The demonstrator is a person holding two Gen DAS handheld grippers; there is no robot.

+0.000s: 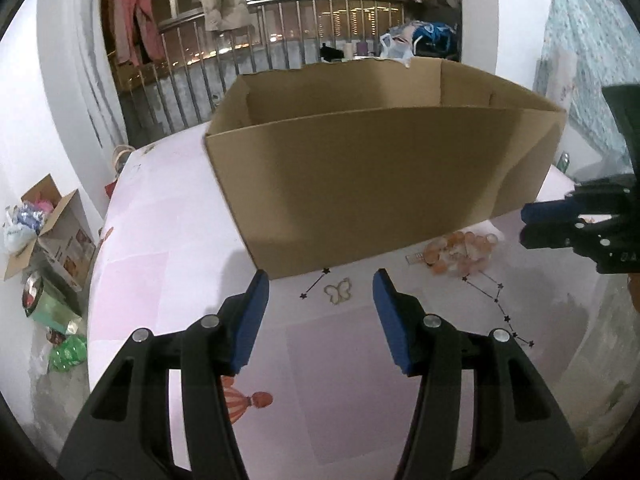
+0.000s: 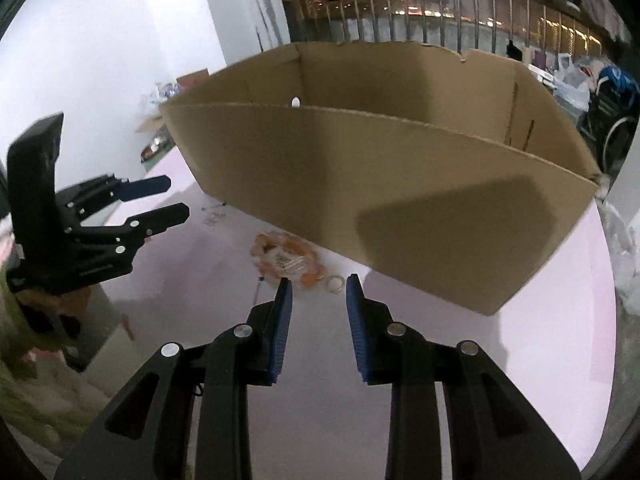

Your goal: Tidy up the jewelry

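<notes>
A large open cardboard box (image 1: 360, 184) (image 2: 380, 200) stands on the pink table cover. In front of it lie a bracelet of orange and pink beads (image 1: 460, 254) (image 2: 286, 260), a small pale ring (image 2: 335, 283), a pale butterfly charm (image 1: 338, 294) and a thin chain with black stars (image 1: 498, 300). My left gripper (image 1: 321, 280) (image 2: 179, 199) is open and empty, just short of the butterfly charm. My right gripper (image 2: 319, 282) (image 1: 524, 224) is open too, narrower, with nothing between its pads, and its tips are close to the ring and the beads.
The table cover (image 1: 168, 240) carries a printed balloon figure (image 1: 244, 400). On the floor to the left are open cartons and bags (image 1: 40, 232). Behind the box runs a metal railing (image 1: 280, 40) with clothes hanging above. A wheelchair (image 2: 612, 120) stands at the far right.
</notes>
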